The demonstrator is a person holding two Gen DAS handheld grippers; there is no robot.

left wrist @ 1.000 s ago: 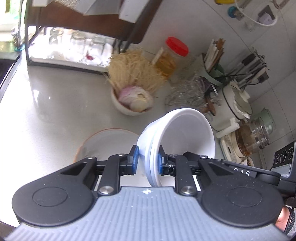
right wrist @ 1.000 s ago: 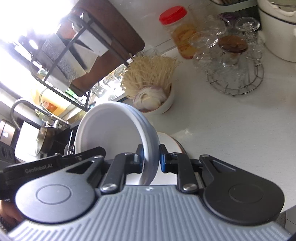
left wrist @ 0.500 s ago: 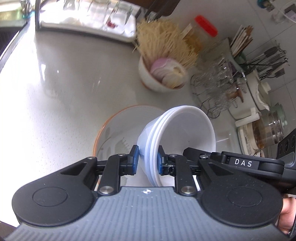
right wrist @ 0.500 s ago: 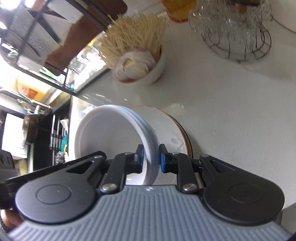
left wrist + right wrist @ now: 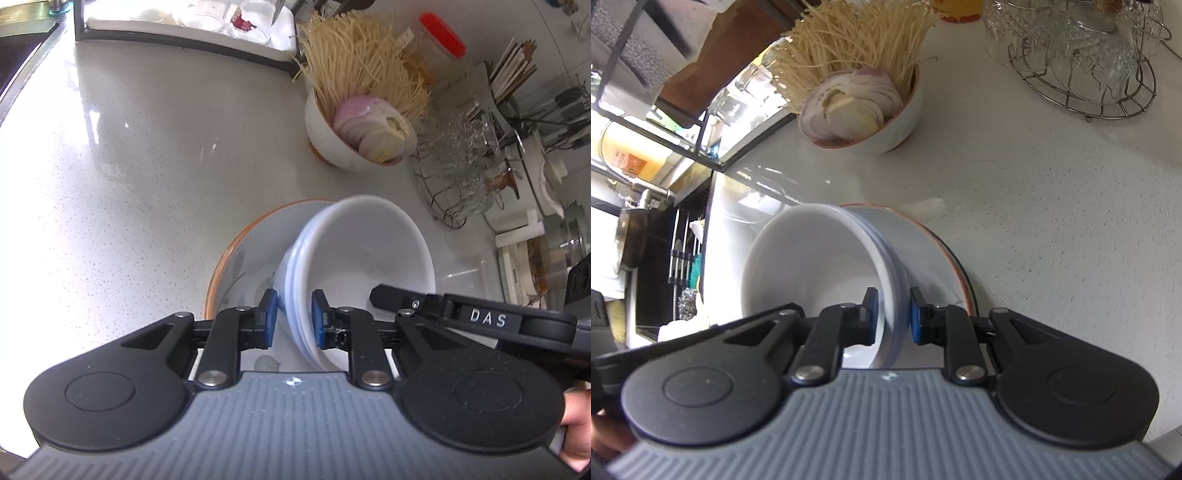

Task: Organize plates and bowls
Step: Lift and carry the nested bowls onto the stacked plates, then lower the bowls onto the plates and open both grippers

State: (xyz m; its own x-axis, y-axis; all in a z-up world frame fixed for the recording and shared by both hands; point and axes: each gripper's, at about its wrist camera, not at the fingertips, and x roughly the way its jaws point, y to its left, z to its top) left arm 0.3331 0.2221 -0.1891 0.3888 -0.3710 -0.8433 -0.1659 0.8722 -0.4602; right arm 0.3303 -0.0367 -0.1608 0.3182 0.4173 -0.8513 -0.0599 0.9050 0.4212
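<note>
Bowls [image 5: 362, 254] clamped between both grippers, seemingly just above plate [image 5: 243, 251].

— Are you making out any writing at all?

— I'm reading "DAS" in white capitals, sitting on a small black tag on the arm of the right gripper [image 5: 480, 317] where it is reaching into the left wrist view.

— Anything else showing lettering?

— In the right wrist view an orange label [image 5: 626, 158] is sitting on a yellowish container behind the black rack [image 5: 683, 144], and something dark is printed on it, but the print is coming out too small and blurred to read.

— Nothing more?

— Nothing more is showing readable letters or numbers.
</note>
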